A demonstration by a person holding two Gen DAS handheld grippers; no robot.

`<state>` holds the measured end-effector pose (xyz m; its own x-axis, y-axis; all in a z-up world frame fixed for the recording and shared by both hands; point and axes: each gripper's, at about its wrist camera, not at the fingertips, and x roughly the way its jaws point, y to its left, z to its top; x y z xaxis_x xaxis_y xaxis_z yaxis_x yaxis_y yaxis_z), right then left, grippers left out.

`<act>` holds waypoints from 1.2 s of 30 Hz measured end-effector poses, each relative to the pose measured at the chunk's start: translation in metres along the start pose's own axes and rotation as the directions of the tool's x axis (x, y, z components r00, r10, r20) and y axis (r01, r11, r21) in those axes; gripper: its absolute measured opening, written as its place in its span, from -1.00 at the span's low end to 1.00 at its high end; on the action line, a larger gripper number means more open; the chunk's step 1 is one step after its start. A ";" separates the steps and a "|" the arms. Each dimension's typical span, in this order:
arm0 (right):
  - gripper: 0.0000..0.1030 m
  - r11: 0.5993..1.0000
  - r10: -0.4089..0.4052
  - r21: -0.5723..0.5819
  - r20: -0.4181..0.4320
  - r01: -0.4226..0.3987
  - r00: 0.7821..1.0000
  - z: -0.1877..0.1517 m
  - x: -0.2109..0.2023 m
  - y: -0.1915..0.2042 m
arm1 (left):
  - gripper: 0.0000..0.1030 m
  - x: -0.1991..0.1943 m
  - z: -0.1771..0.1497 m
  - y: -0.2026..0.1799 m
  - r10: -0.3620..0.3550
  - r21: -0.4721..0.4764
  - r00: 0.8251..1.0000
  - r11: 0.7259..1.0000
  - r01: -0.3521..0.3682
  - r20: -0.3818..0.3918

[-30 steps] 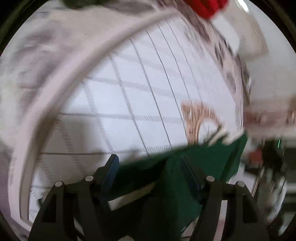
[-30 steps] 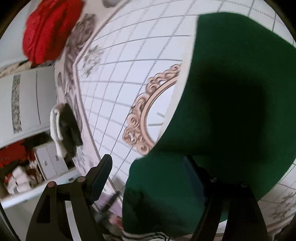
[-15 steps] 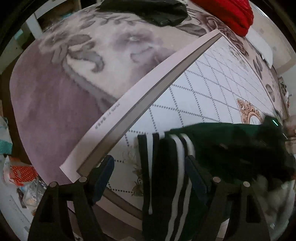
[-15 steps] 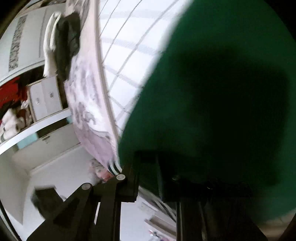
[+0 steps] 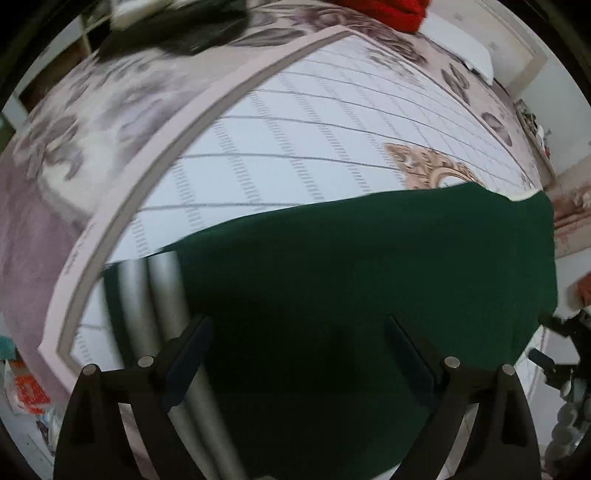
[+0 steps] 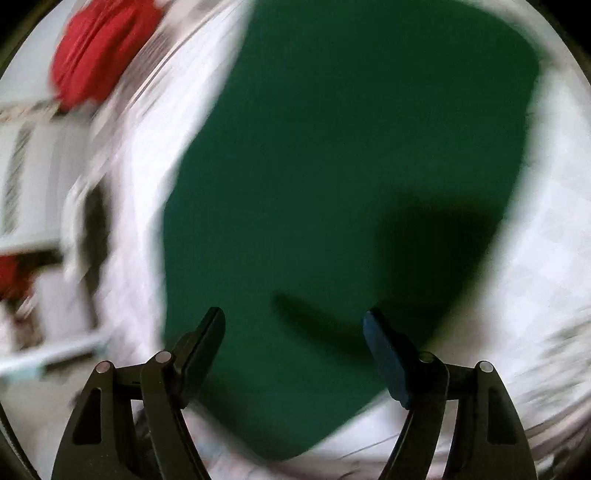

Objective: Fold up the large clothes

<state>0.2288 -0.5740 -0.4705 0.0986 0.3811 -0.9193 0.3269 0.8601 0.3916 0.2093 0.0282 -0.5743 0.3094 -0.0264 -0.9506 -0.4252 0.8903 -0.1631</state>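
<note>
A dark green garment lies spread flat on the white checked bedspread; its striped white and dark hem shows at the left, blurred. My left gripper hovers over it, jaws opening, nothing pinched between them. In the right wrist view the same green garment fills the middle. My right gripper is above it with jaws opening wide, fabric below them but not gripped. That view is motion-blurred.
A red bundle and dark clothes lie at the far end of the bed. The bedspread's floral border runs along the left. White furniture and a red bundle stand at the left.
Both grippers let go of the green garment, which now lies flat on the bed. The right gripper pinched shut half a second ago and has opened. Both views have swung across the bed.
</note>
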 end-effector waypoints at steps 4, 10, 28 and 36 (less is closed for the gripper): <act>0.53 0.991 -0.019 0.130 0.090 0.008 0.996 0.047 0.000 -0.099 | 0.83 0.024 0.005 -0.050 0.009 0.065 1.000 0.998 -0.010 0.007; -0.04 0.928 0.261 0.224 0.182 -0.298 0.948 0.070 0.030 -0.147 | 0.83 0.056 0.009 -0.095 0.052 0.176 0.998 0.983 -0.047 -0.025; -0.08 0.955 0.073 0.297 -0.188 -0.014 0.979 -0.138 -0.014 -0.163 | 0.84 0.052 -0.028 -0.085 0.133 0.205 0.987 0.972 -0.112 -0.093; 0.35 0.999 -0.046 -0.012 -0.121 0.044 0.992 -0.106 -0.074 -0.089 | 0.84 0.051 -0.026 -0.077 0.123 0.171 0.987 0.980 -0.105 -0.098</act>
<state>0.0924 -0.6428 -0.4336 -0.0308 0.3797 -0.9246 0.3200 0.8801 0.3508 0.2352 -0.0536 -0.6169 0.1694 0.0388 -0.9848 -0.3038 0.9526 -0.0147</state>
